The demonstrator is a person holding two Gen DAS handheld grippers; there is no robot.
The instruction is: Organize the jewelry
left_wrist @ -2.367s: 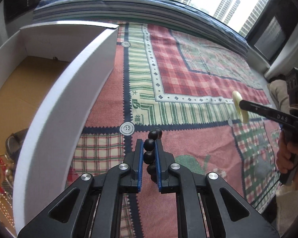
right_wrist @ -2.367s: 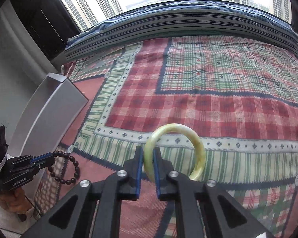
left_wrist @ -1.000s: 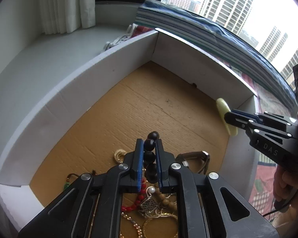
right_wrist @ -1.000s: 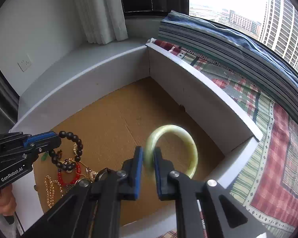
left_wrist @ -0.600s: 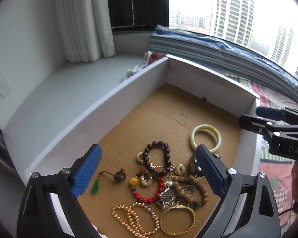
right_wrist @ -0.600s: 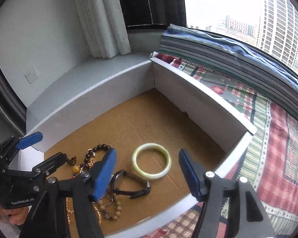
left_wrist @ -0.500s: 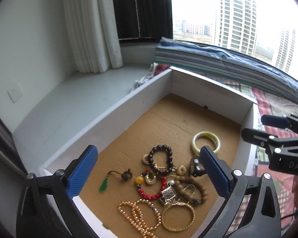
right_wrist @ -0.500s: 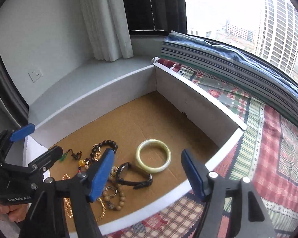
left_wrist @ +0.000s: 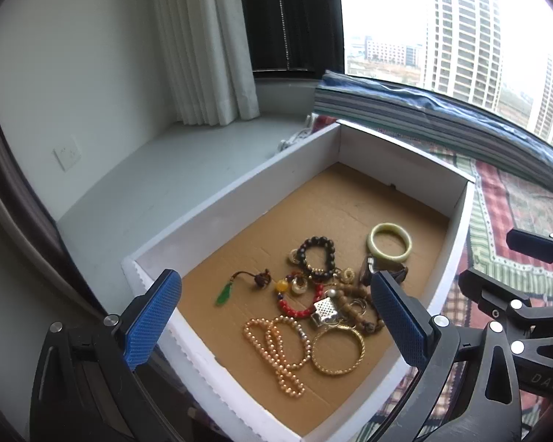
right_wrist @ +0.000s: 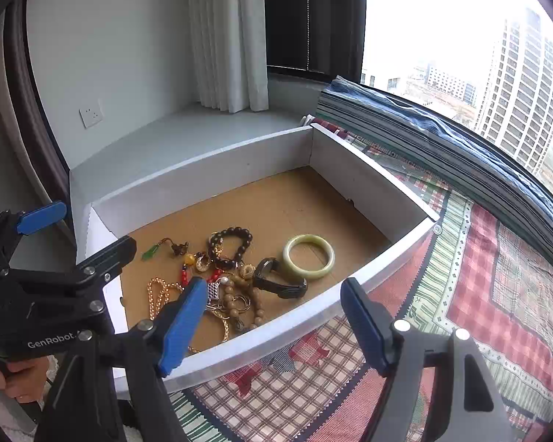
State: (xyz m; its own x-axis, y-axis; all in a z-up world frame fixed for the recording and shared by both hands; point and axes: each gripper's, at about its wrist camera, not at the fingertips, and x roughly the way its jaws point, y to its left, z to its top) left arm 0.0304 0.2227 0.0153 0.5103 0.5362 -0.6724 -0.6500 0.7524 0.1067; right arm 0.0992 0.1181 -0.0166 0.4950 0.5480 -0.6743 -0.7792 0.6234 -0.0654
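Both pieces are now in the box (left_wrist: pixel 239 188). A second ago the left gripper (left_wrist: pixel 276 313) was clamped on the dark bead bracelet (left_wrist: pixel 315 258) and the right gripper (right_wrist: pixel 272 326) on the pale green bangle (right_wrist: pixel 309 256). Now both lie on the brown cardboard floor of the box, free of any finger.

The bangle rests flat near the right wall, a little apart from the rest. The bead bracelet lies at the far edge of the pile, touching the other small pieces. The pearl necklace (left_wrist: pixel 276 350) and the gold bangle (left_wrist: pixel 337 350) lie nearer to the camera.

The left gripper is wide open with nothing between its fingers. The right gripper's jaws are opening a little more, and they are also empty. Both have pulled back and up from the box.

I judge that this delivery is finished. On the checked cloth (right_wrist: pixel 497 276), in the part that is visible, I see no more jewelry, so the collecting may be near its end, though much of the cloth is out of view.
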